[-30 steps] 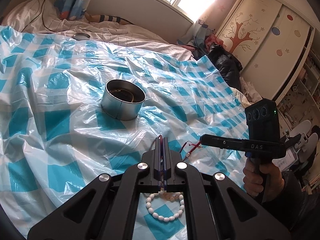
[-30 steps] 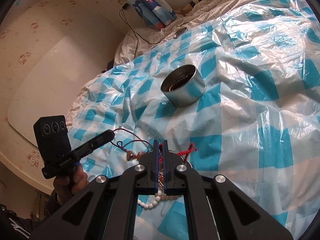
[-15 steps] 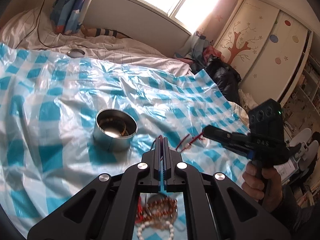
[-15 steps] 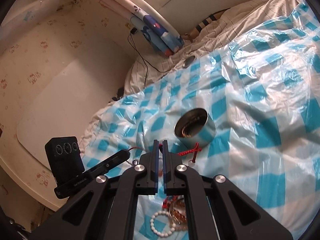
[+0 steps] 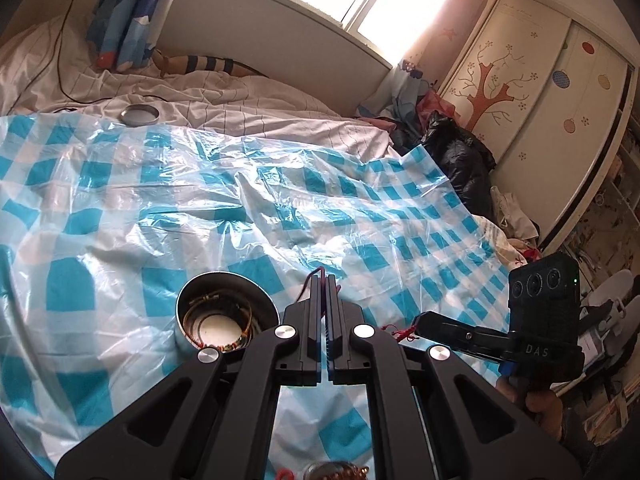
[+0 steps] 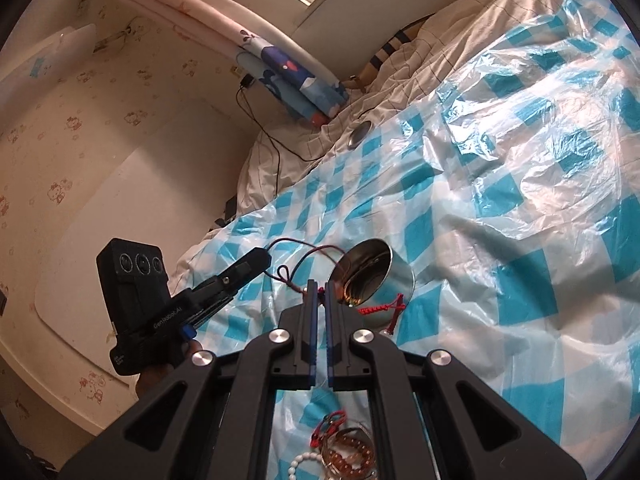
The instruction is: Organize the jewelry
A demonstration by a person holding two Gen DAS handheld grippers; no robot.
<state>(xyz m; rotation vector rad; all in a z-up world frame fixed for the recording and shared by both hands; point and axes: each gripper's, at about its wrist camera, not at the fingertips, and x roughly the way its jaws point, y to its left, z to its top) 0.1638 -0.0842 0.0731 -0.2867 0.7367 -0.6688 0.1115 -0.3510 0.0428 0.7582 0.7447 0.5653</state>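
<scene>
Jewelry: 1 thin red cord necklace (image 6: 308, 249) is pinched at both ends by L gripper (image 5: 324, 280) & R gripper (image 6: 318, 286), both clamped tight, w/ 1 round shiny metal tin (image 6: 394, 280) just ahead, 2 beaded bracelets (image 6: 348, 454) lying beneath R.

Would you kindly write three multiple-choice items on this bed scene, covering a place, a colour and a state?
1. Where does the tin's lid lie?
A. on the tin
B. on the white sheet past the plastic cover
C. in a gripper

2. What colour are the cover's checks?
A. blue and white
B. red and white
C. green and yellow

3. How do the left gripper's jaws stand?
A. wide open
C. shut on a thin red cord
B. shut on a bead bracelet

Key: 1 B, the lid lies far from the tin; 2 A, the cover shows it; 3 C, the left gripper pinches the red cord.
</scene>
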